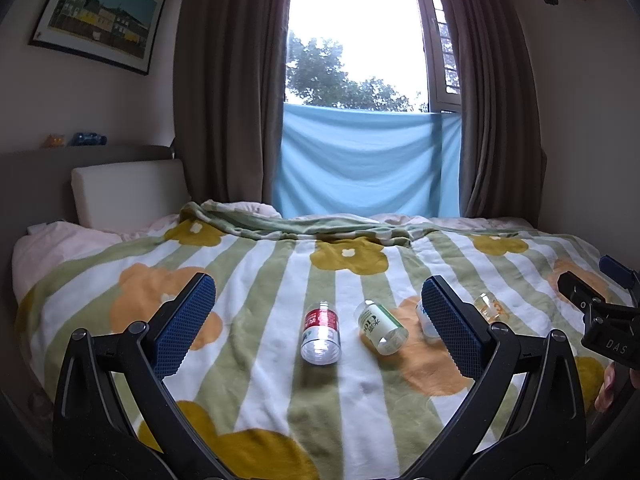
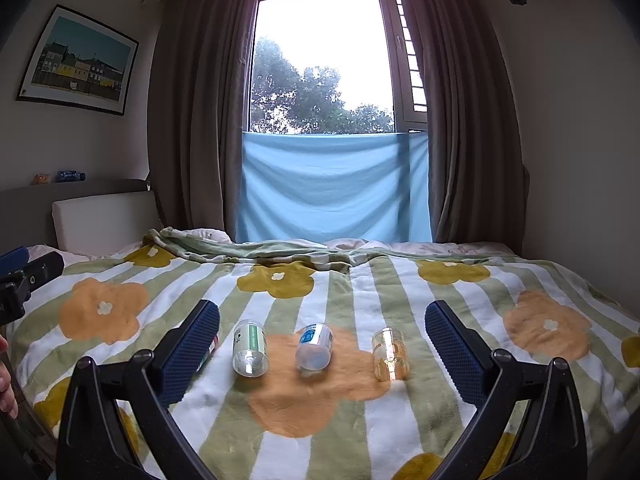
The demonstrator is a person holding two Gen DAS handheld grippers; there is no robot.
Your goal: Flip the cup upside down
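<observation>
Several clear plastic cups lie on their sides on the striped flower blanket (image 1: 256, 360). In the left wrist view I see a red-labelled cup (image 1: 321, 333), a green-labelled cup (image 1: 380, 327), a blue-labelled cup (image 1: 426, 322) partly behind my right finger, and an orange-tinted cup (image 1: 489, 307). My left gripper (image 1: 318, 326) is open and empty, just short of the cups. In the right wrist view the green cup (image 2: 250, 348), blue cup (image 2: 314, 347) and orange cup (image 2: 389, 354) lie between the fingers' line; the red cup (image 2: 212, 347) is mostly hidden. My right gripper (image 2: 322, 344) is open and empty.
The bed fills the foreground, with a folded blanket edge (image 2: 256, 254) and a white pillow (image 2: 106, 218) further back. A curtained window with a blue cloth (image 2: 334, 188) is behind. The other gripper shows at the right edge (image 1: 600, 312) and at the left edge (image 2: 24, 276).
</observation>
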